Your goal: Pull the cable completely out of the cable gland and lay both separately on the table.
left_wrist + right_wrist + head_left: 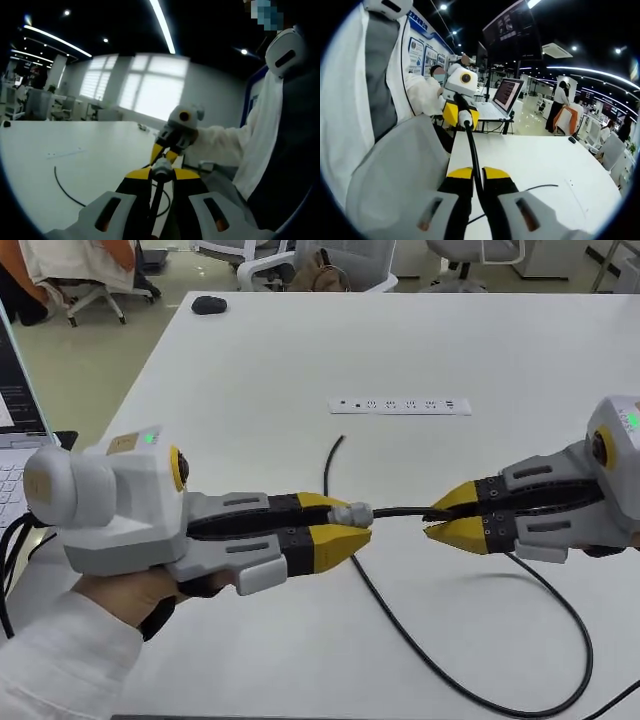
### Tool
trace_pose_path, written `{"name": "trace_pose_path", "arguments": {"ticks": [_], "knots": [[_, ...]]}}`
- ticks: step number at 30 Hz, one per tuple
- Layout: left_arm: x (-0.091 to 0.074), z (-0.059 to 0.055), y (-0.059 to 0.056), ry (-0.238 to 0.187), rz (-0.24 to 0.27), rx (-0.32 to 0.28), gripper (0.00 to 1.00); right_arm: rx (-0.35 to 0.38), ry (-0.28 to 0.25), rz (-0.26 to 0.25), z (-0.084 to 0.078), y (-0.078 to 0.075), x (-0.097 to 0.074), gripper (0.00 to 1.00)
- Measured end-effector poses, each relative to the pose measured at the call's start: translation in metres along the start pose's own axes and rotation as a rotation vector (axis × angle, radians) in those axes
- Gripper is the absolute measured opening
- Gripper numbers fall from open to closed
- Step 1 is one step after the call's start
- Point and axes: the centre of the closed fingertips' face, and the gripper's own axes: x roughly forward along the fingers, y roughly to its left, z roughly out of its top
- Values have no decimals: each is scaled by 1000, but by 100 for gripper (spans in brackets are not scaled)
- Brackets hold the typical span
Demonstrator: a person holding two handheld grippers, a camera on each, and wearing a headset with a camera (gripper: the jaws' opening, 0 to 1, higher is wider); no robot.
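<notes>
In the head view my left gripper (347, 524) is shut on the pale grey cable gland (352, 512), held above the white table (260, 380). The black cable (400, 511) runs taut from the gland to my right gripper (430, 519), which is shut on it a short way off. Behind the right gripper the cable loops down over the table and ends near the middle. The left gripper view has the gland (161, 168) between its yellow jaws, with the right gripper (166, 148) facing it. The right gripper view follows the cable (471, 145) up to the gland (465, 119).
A white power strip (400, 406) lies beyond the cable's free end (341, 439). A black mouse (209, 305) sits at the far left edge. A laptop (12, 455) stands at the left, and office chairs (300, 265) stand past the table.
</notes>
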Motion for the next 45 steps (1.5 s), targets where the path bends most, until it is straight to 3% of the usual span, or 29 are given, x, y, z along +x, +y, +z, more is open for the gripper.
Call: {"name": "trace_pose_path", "arguments": {"ticks": [23, 28, 37, 45], "knots": [[-1, 0, -5, 7, -10, 17, 17, 37, -2, 2, -4, 3, 4, 7], [1, -2, -6, 15, -12, 21, 17, 40, -52, 1, 11, 5, 8, 13], [4, -4, -8, 34, -19, 34, 17, -28, -101, 51, 40, 15, 17, 13], [3, -4, -8, 31, -17, 33, 17, -41, -99, 81, 41, 19, 21, 6]]}}
